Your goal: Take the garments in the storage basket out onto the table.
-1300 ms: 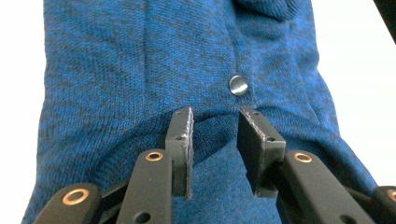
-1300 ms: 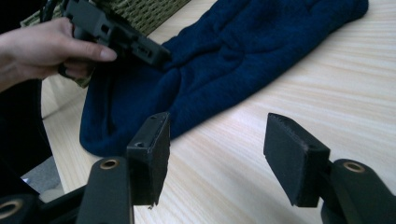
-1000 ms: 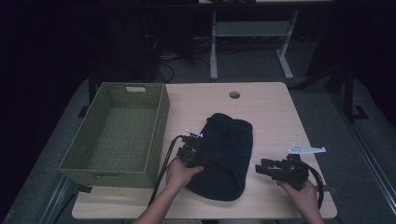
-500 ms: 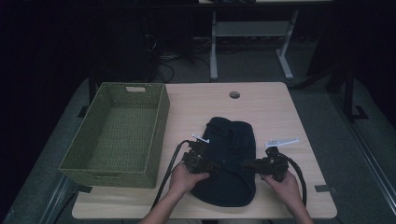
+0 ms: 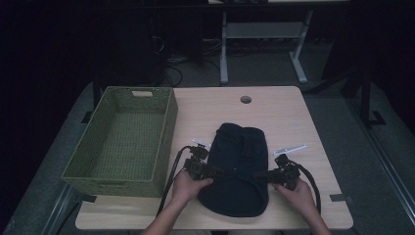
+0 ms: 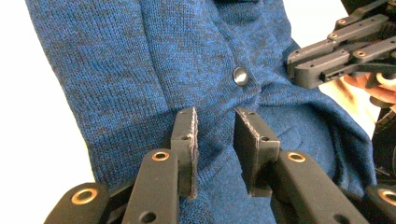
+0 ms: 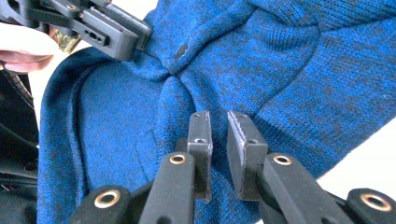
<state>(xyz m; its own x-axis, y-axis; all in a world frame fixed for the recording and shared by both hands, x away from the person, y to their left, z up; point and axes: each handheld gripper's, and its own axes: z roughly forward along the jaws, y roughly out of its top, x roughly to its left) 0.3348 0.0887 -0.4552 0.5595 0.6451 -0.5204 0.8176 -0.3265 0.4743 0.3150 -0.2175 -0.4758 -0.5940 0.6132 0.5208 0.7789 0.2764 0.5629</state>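
High view: a blue knit garment [image 5: 241,169] is laid on the bench [image 5: 293,112] beside a green basket [image 5: 122,142], flanked by both grippers.

Left gripper view: the left gripper [image 6: 215,135] is seen closing, fabric bunched between its fingers.

Right gripper view: the right gripper [image 7: 218,135] is likewise seen closing on a fold.

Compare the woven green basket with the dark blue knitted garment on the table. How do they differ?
The woven green basket is stiff and box-shaped with upright walls; the dark blue knitted garment is soft and lies flat, bunched in folds. The basket sits untouched at the table's left side; the garment lies mid-table with the left gripper and right gripper on it. Both rest on the wooden table.
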